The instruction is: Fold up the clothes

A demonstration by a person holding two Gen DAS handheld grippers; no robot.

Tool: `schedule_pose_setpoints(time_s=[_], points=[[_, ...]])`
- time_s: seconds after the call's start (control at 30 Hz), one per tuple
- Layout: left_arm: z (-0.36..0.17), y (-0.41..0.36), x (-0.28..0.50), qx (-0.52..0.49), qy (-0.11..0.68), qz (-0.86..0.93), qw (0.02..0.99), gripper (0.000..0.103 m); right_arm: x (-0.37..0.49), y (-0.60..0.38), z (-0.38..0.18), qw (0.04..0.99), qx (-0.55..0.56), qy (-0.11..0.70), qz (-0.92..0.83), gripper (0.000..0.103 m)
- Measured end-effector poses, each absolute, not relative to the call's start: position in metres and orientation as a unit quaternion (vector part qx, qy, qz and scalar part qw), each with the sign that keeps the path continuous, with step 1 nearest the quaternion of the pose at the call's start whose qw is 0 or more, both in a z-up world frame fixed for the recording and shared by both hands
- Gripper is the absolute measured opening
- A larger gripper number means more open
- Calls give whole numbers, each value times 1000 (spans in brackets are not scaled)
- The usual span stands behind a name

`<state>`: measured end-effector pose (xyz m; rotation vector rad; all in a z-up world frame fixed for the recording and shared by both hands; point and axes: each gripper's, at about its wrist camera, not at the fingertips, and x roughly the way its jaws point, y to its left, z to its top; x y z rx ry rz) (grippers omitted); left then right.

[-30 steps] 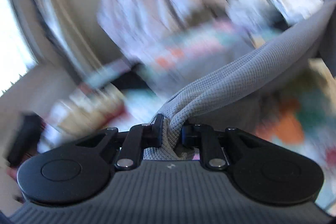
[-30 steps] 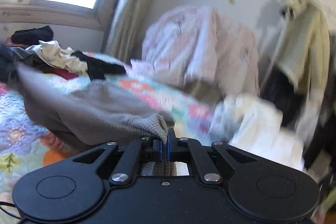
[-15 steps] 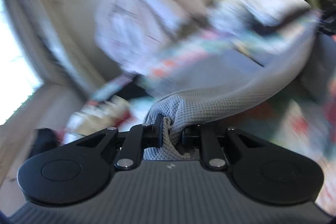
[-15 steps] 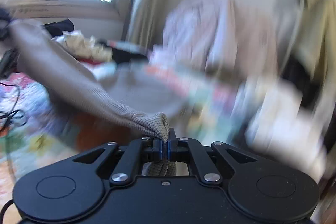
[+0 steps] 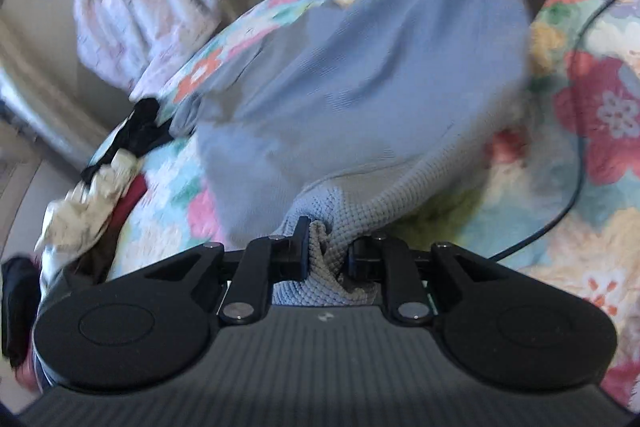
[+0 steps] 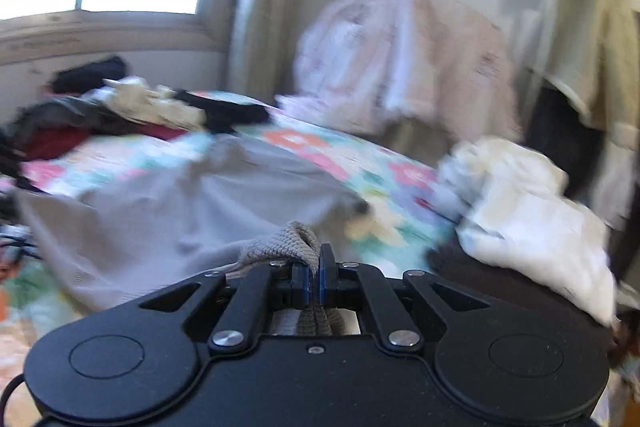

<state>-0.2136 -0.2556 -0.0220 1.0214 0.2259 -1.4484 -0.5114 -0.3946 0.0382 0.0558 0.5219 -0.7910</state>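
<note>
While spread across the floral quilt point(image 5: 592, 115), grey waffle-knit garment point(image 5: 360, 79) at frame centre, left gripper point(image 5: 328, 251) clamped on one bunched corner, right gripper point(image 6: 319, 277) pinching another.

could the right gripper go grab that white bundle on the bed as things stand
Probably not yet. The right gripper is shut on the grey garment, so it has no free jaws. The path to the white bundle over the floral quilt looks open otherwise.
</note>
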Motion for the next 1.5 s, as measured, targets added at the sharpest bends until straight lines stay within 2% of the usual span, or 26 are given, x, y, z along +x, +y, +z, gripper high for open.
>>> schedule_pose_setpoints(time_s=[0.1, 0.23, 0.3, 0.37, 0.4, 0.43, 0.5, 0.57, 0.67, 0.73, 0.8, 0.93, 1.03, 1.07, 1.13, 1.27, 1.33, 1.43, 1.5], points=[[-12, -260, -192, 433, 102, -587, 677, 16, -504, -387, 11, 903, 97, 267, -322, 4], [-15, -261, -178, 442, 136, -572, 678, 16, -501, -376, -63, 883, 238, 295, -276, 7], [-17, -261, -172, 447, 156, -567, 674, 16, -503, -374, -76, 879, 268, 296, -260, 13], [-19, -262, -166, 452, 175, -562, 670, 16, -512, -377, -71, 875, 283, 293, -262, 13], [-20, -262, -162, 455, 185, -559, 668, 18, -517, -378, -68, 873, 290, 292, -262, 17], [-22, -263, -165, 462, 189, -563, 659, 20, -523, -381, -64, 871, 297, 289, -264, 26], [-5, -259, -169, 417, 187, -599, 657, 22, -539, -388, -53, 868, 310, 279, -269, 41], [16, -255, -171, 357, 184, -637, 658, 23, -560, -395, -43, 864, 330, 259, -278, 44], [47, -250, -179, 285, 163, -680, 656, 50, -591, -403, -42, 850, 373, 216, -303, 52], [52, -254, -194, 292, 126, -693, 647, 50, -605, -407, -51, 836, 382, 210, -333, 54], [47, -264, -200, 291, 134, -704, 633, 50, -614, -410, -67, 811, 395, 211, -376, 55], [19, -288, -219, 309, 178, -717, 599, 50, -617, -418, -95, 783, 459, 177, -380, 55], [-11, -302, -247, 365, 165, -727, 558, 50, -603, -426, -106, 784, 477, 161, -363, 54], [-18, -305, -256, 376, 156, -734, 544, 50, -598, -428, -107, 789, 471, 156, -362, 51], [-26, -309, -267, 382, 159, -746, 522, 50, -585, -430, -103, 809, 441, 147, -361, 6], [-31, -312, -277, 362, 187, -780, 475, 51, -533, -418, -67, 866, 307, 191, -345, 6], [-31, -304, -290, 362, 164, -808, 436, 55, -503, -407, -52, 891, 252, 211, -312, 6], [-39, -302, -310, 399, 114, -806, 422, 60, -471, -402, -45, 909, 243, 222, -254, 6], [-48, -309, -311, 401, 129, -801, 425, 64, -459, -407, -47, 907, 261, 243, -225, 6]])
